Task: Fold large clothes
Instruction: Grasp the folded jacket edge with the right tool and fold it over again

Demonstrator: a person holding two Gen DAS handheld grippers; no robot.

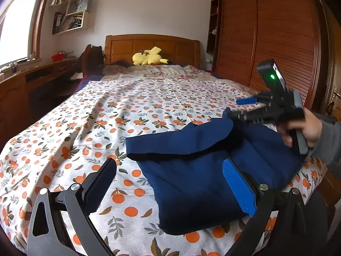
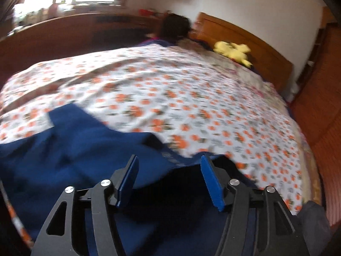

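Note:
A navy blue garment (image 1: 191, 170) lies partly folded on the near right part of the bed, with one flap laid across its top. My left gripper (image 1: 169, 164) hovers over its left edge, jaws wide open; the right finger (image 1: 238, 187) is above the cloth and the left finger (image 1: 102, 183) above the sheet. A hand (image 1: 307, 132) holds my right gripper (image 1: 238, 107) at the garment's far right corner. In the blurred right wrist view that gripper (image 2: 169, 160) stands open over the garment (image 2: 74, 149), with nothing pressed between its pads.
The bed's orange-print sheet (image 1: 127, 111) stretches toward a wooden headboard (image 1: 153, 44) with a yellow plush toy (image 1: 149, 58) in front of it. A slatted wooden wardrobe (image 1: 266, 38) runs along the right side. A wooden desk (image 1: 32, 81) and wall shelves (image 1: 72, 15) stand at the left.

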